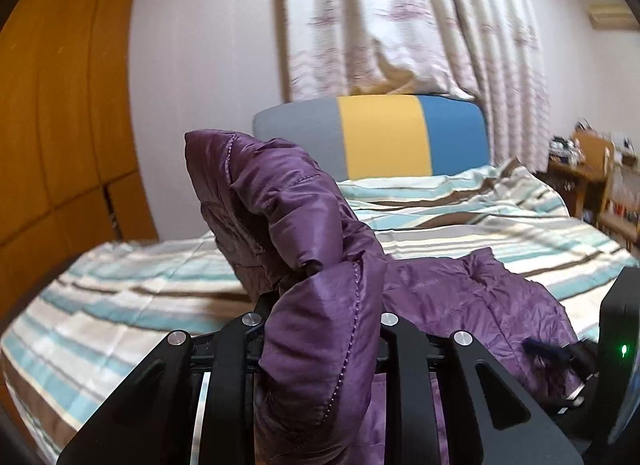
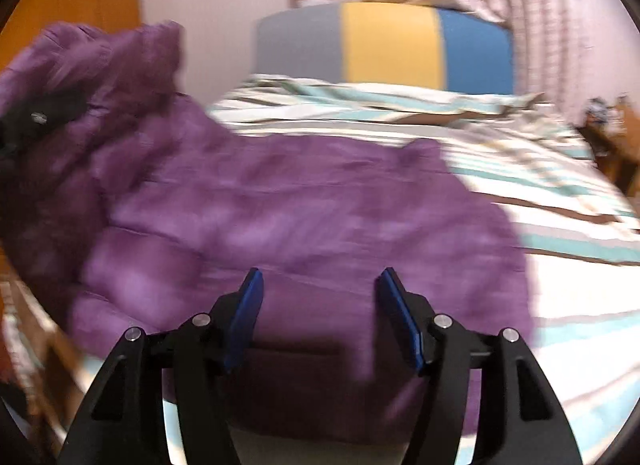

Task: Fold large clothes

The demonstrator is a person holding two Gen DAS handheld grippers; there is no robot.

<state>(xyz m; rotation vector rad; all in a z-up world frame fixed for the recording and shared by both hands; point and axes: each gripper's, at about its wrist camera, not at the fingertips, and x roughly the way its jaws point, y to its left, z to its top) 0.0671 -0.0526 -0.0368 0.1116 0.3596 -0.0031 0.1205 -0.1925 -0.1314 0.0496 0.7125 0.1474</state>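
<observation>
A purple quilted puffer jacket [image 1: 304,233] lies on a striped bed. My left gripper [image 1: 320,305] is shut on a bunched part of the jacket and holds it raised above the bed; the fabric hides the fingertips. The rest of the jacket [image 2: 304,205] spreads over the bed in the blurred right wrist view. My right gripper [image 2: 320,285] is open, its blue pads [image 2: 246,317] apart just above the jacket's near edge, holding nothing. The left gripper [image 2: 36,121] shows at far left there, in the lifted fabric. The right gripper shows at the left wrist view's right edge [image 1: 616,345].
The bed [image 1: 460,225] has a teal, white and brown striped cover and a grey, yellow and blue headboard [image 1: 380,137]. A wooden wardrobe [image 1: 60,125] stands at left, curtains [image 1: 400,17] behind, a cluttered wooden desk [image 1: 592,169] at right.
</observation>
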